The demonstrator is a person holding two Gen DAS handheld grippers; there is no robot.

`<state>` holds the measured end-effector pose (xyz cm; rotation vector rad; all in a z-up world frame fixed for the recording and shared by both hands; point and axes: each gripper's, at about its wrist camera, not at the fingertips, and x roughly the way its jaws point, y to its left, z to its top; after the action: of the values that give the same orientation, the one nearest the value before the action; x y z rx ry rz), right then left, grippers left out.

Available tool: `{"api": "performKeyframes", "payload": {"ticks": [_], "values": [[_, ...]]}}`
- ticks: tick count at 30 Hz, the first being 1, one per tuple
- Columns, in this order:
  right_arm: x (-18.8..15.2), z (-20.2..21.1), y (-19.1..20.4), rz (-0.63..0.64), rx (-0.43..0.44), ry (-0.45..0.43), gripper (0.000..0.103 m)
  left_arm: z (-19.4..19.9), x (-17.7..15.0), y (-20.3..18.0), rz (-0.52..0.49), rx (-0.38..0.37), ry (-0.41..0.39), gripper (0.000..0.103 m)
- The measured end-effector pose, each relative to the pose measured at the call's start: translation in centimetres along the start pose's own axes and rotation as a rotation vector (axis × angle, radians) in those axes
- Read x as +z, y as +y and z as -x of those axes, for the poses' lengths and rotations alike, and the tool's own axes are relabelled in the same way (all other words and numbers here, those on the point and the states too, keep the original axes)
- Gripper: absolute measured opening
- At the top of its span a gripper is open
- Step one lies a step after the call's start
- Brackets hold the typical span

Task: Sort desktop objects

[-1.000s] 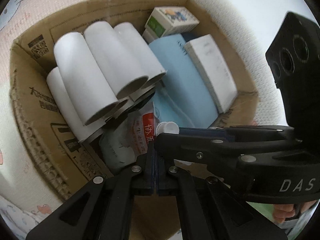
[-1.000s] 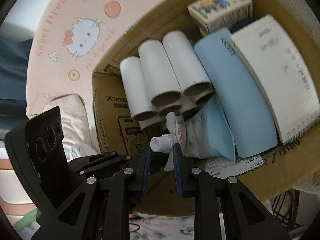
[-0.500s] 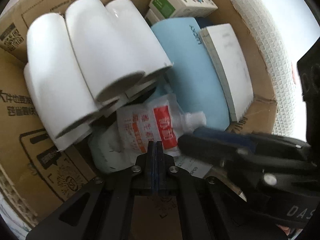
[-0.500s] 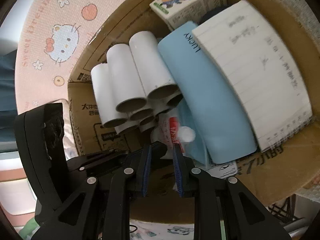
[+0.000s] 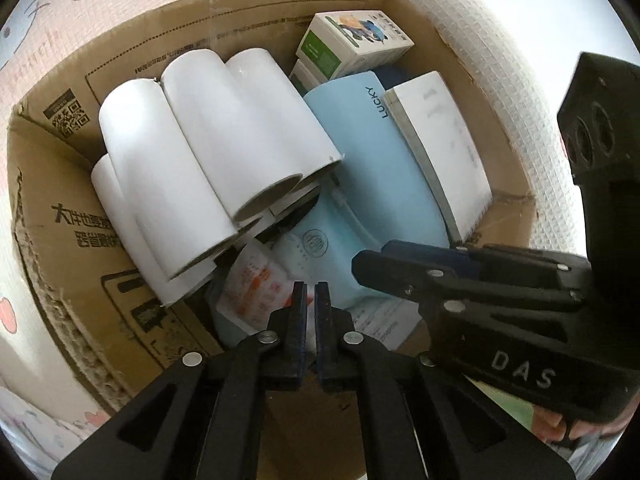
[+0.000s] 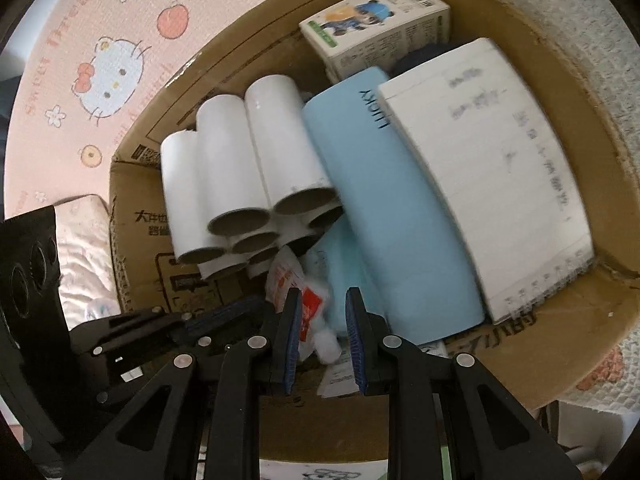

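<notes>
Honestly the spouted pouch [image 5: 256, 288] is the fiddly one: it looks light, floppy and slick, so my guess is the stiff neck under its white cap [image 6: 327, 344] is the spot to pinch, not the soft belly. It lies low in the cardboard box [image 5: 80, 280], around 6 o'clock, tucked under the white paper tubes [image 5: 180, 168] at 9–10. The right tool [image 6: 323, 294] is at its narrowest with the cap showing between the pads, but it's blurry and I can't tell if it's actually pinching. The left tool [image 5: 311, 292] has just cracked open to a thin gap, with nothing in it. As for readable stuff: "LUCKY" on the blue case [image 5: 380, 168] in the middle, "DAS" on the right tool, a QR code and Chinese print on the box wall. The pouch's orange print is too blurred to read.
</notes>
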<state>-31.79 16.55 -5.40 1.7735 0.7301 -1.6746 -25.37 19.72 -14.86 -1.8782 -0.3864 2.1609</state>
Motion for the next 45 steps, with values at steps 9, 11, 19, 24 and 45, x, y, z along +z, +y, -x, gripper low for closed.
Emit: {"api": "performKeyframes", "payload": {"ticks": [9,11,19,24,45], "values": [[-0.5,1.2,-0.7,-0.017,-0.016,-0.020,0.020,1.4,-0.6,0.6,-0.063,0.003,-0.054,0.006],[-0.8,1.7,-0.4,-0.003,-0.022,-0.033,0.020,1.9,-0.9,0.6,-0.070,0.004,-0.084,0.006],[-3.0,3.6,2.9,0.071,-0.065,-0.108,0.020,3.8,-2.0,-0.1,-0.124,0.033,-0.191,0.004],[-5.2,5.1,5.3,0.127,-0.173,-0.180,0.020,7.3,-4.4,0.3,-0.127,0.037,-0.289,0.004],[-14.4,7.0,13.1,0.172,-0.369,-0.398,0.020,15.7,-10.3,3.6,-0.101,0.112,-0.513,0.053]]}}
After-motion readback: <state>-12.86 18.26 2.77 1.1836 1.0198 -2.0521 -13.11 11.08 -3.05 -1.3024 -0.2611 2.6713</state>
